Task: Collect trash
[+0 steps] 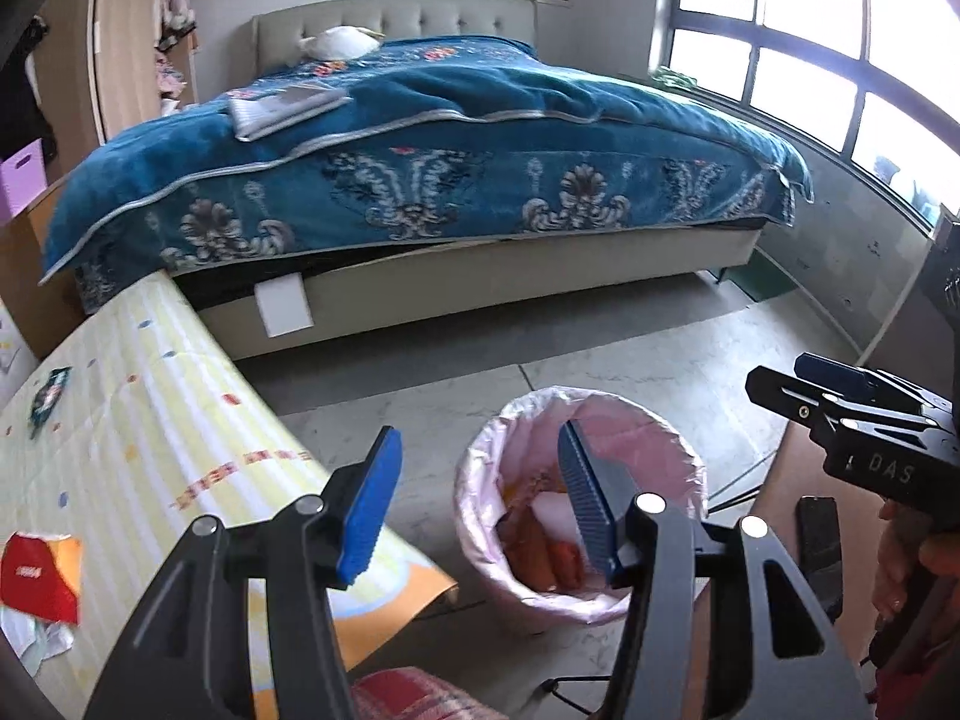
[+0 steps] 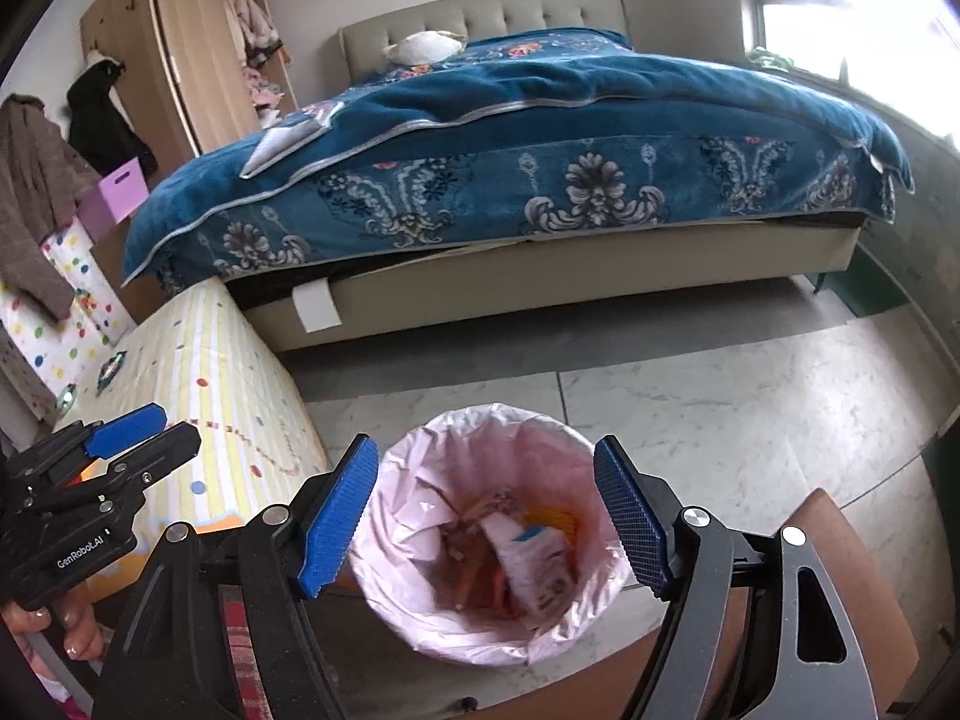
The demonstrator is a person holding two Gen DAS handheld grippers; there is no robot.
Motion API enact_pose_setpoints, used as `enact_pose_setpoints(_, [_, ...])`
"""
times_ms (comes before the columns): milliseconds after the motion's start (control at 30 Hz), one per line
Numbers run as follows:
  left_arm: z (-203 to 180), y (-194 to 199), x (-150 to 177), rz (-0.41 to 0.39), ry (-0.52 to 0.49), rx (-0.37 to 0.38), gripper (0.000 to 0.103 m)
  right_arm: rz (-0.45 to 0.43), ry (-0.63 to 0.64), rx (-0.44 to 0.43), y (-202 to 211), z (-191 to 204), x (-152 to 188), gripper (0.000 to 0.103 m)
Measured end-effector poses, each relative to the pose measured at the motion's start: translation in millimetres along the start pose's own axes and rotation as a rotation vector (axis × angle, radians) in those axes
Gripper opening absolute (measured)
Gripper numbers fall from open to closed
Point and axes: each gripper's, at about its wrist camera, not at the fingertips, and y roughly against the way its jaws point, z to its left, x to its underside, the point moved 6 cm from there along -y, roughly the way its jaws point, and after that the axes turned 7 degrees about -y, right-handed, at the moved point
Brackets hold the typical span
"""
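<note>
A trash bin with a pink liner [image 1: 579,603] [image 2: 444,444] stands on the floor and holds several wrappers. My left gripper [image 1: 480,507] is open and empty, above the table's edge and the bin's left side. My right gripper [image 2: 486,516] is open and empty, directly above the bin. The right gripper also shows at the right of the left wrist view [image 1: 852,402]. The left gripper shows at the left of the right wrist view [image 2: 141,435]. A red and orange wrapper [image 1: 39,576] and a small dark green packet [image 1: 51,390] lie on the table.
The table with a yellow striped cloth [image 1: 162,420] [image 2: 222,384] is at the left. A bed with a blue blanket [image 1: 420,156] [image 2: 540,144] fills the back. A wardrobe [image 2: 180,48] stands at the back left. White crumpled paper [image 1: 36,636] lies under the red wrapper. A brown chair [image 2: 840,540] is at the right.
</note>
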Motion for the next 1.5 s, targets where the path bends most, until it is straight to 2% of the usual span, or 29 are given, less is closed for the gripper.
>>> enact_pose_setpoints(233, [41.0,39.2,15.1,-0.033,0.043,-0.108,0.053,0.000,0.058,-0.048,3.7,37.3,3.2,0.074])
enact_pose_setpoints(533, [123.5,104.0,55.7,-0.071,0.179,-0.265,0.058,-0.010,0.183,-0.125,13.7,124.8,12.6,0.074])
enact_pose_setpoints(700, [177.3,140.1,85.7,-0.075,0.262,-0.364,0.062,-0.006,0.270,-0.181,16.4,185.3,20.5,0.074])
enact_pose_setpoints(733, [190.0,148.0,93.2,-0.074,0.281,-0.388,0.063,-0.004,0.305,-0.203,15.0,207.4,23.2,0.074])
enact_pose_setpoints(833, [225.7,168.2,114.5,-0.068,0.339,-0.452,0.063,0.003,0.341,-0.227,14.2,234.1,28.6,0.074])
enact_pose_setpoints(1000, [285.2,196.0,147.3,-0.050,0.424,-0.559,0.064,0.030,0.440,-0.302,1.9,311.3,41.2,0.074])
enact_pose_setpoints(1233, [354.0,206.0,166.5,-0.029,0.493,-0.641,0.065,0.064,0.524,-0.352,-35.3,399.1,48.8,0.074])
enact_pose_setpoints(1500, [419.8,169.0,169.6,0.024,0.510,-0.654,0.065,0.127,0.568,-0.332,-113.4,481.3,50.2,0.071])
